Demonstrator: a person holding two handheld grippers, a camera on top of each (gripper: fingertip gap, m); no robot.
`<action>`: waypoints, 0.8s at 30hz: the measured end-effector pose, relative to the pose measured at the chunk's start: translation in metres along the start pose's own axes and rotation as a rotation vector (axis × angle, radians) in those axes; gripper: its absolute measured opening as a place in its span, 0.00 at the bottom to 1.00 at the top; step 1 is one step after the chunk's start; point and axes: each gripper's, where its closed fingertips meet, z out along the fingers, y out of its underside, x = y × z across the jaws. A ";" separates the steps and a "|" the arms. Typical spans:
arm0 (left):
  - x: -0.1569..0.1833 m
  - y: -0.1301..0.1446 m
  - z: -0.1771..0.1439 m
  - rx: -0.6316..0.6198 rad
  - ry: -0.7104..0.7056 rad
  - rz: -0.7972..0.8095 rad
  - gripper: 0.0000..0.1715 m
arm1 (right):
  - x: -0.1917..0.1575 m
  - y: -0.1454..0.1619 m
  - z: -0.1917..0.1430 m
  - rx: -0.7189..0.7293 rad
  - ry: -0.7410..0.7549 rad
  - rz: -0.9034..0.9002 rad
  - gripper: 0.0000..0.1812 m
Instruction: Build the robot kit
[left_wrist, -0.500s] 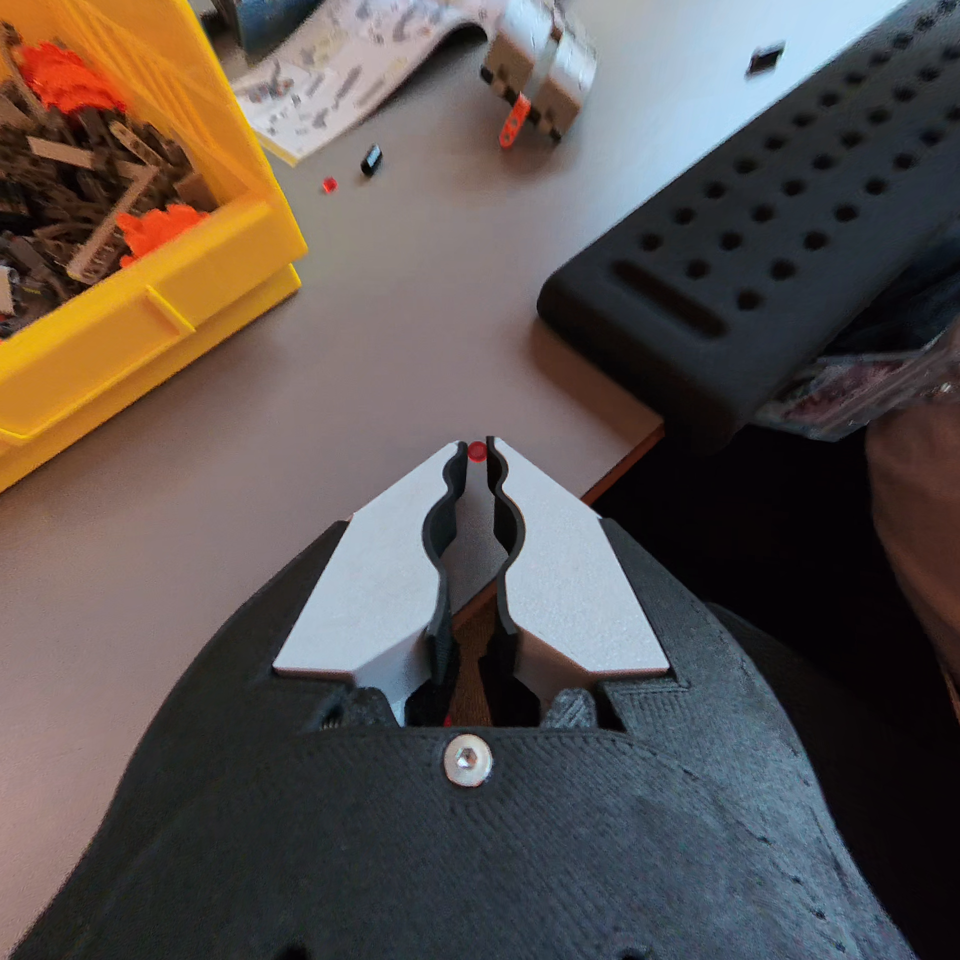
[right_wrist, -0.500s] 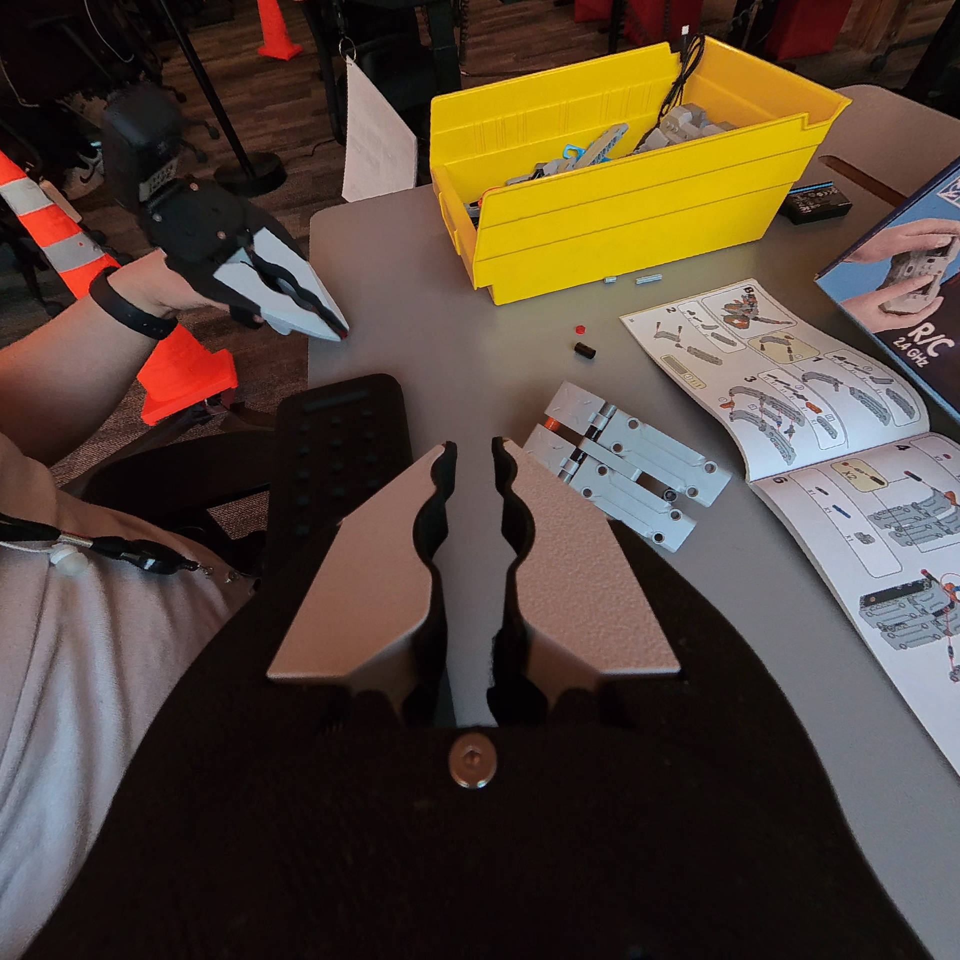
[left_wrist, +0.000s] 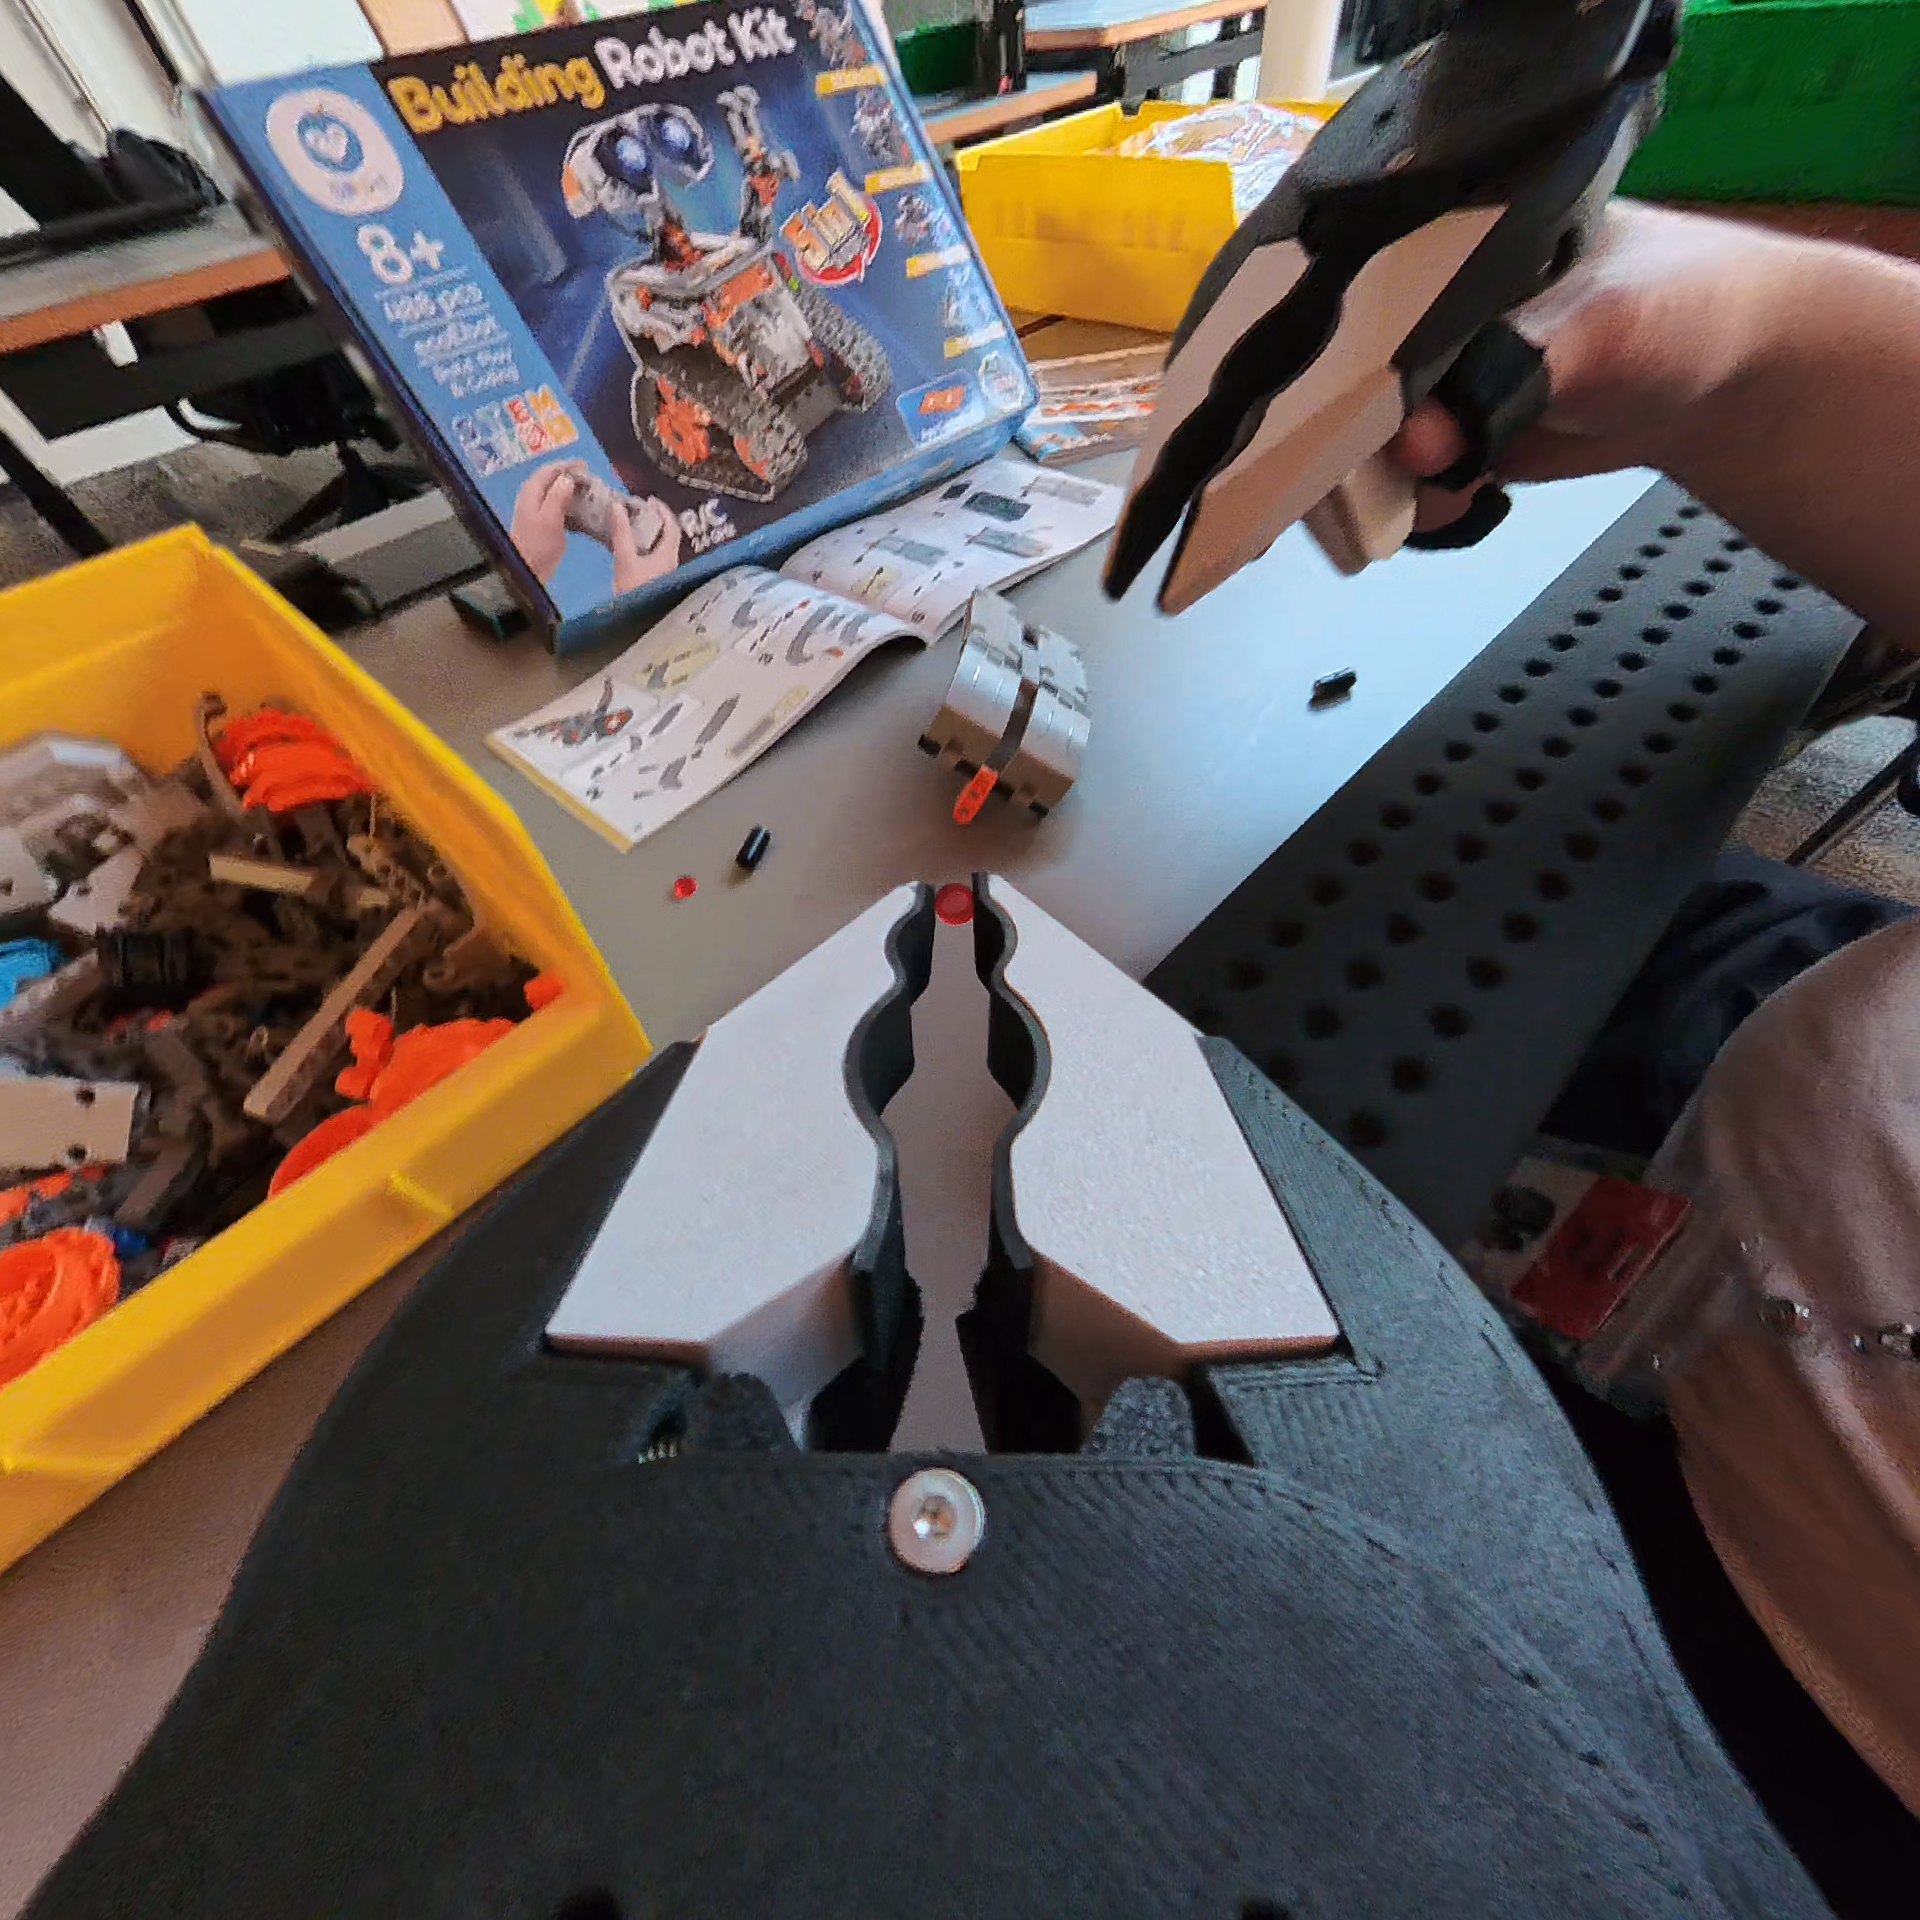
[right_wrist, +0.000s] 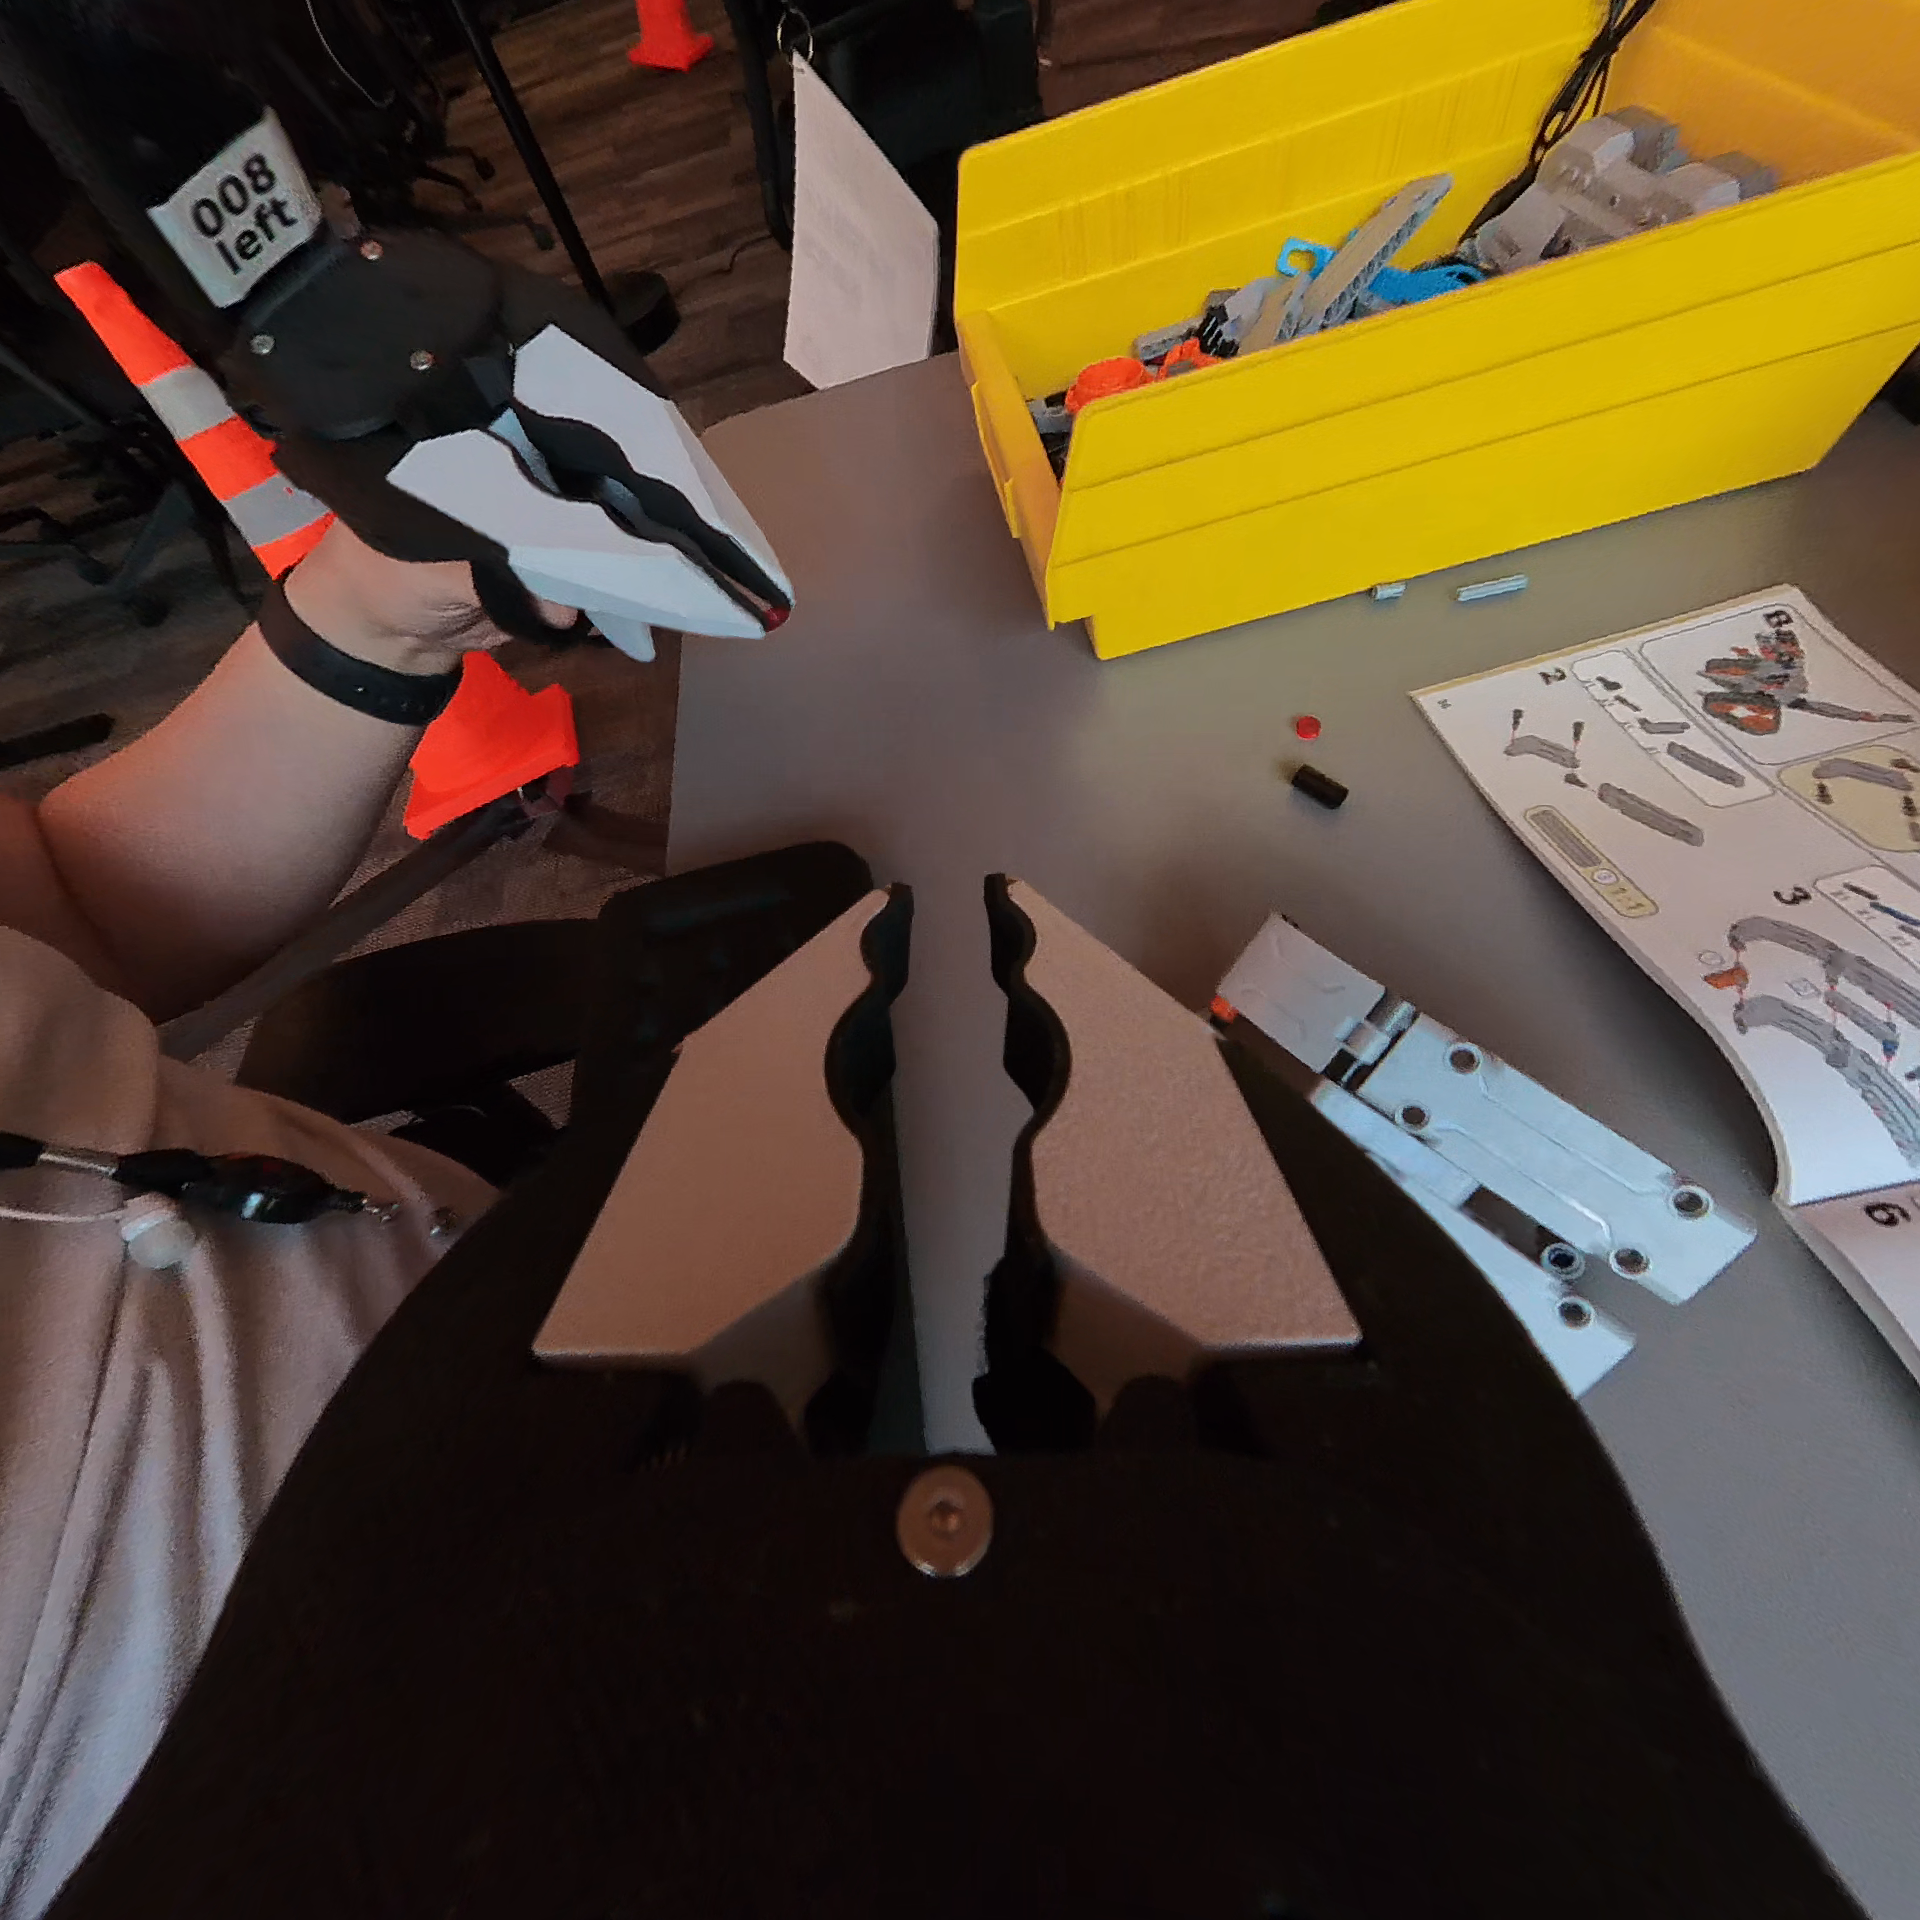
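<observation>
Since the earlier frame, left gripper (left_wrist: 954, 902) tilted up off the table edge; box and booklet now in view. Tips nipped on a red stud (left_wrist: 954, 904), frame centre: tiny, light, rigid, slick, likely to pop out; held by its rim. Right gripper (right_wrist: 948, 894) slightly parted, empty, above grey table (right_wrist: 935, 727). Grey block assembly (right_wrist: 1475, 1132) lower right; yellow bin (right_wrist: 1455, 436) upper right

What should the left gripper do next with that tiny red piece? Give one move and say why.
Probably carry the red stud toward the grey assembly on the table. The left gripper has its jaws shut on the stud at the very tips, held above the table, while the right gripper hangs open and empty near that assembly.
</observation>
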 end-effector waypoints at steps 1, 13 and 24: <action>0.004 -0.005 0.003 0.014 0.013 0.004 0.03 | 0.000 -0.003 0.002 0.009 0.008 -0.009 0.08; 0.013 -0.031 0.006 0.083 0.037 0.023 0.03 | -0.007 -0.025 0.013 0.037 0.001 0.000 0.08; 0.005 -0.024 0.000 0.084 0.013 -0.007 0.03 | -0.009 -0.024 0.024 0.004 -0.006 -0.008 0.08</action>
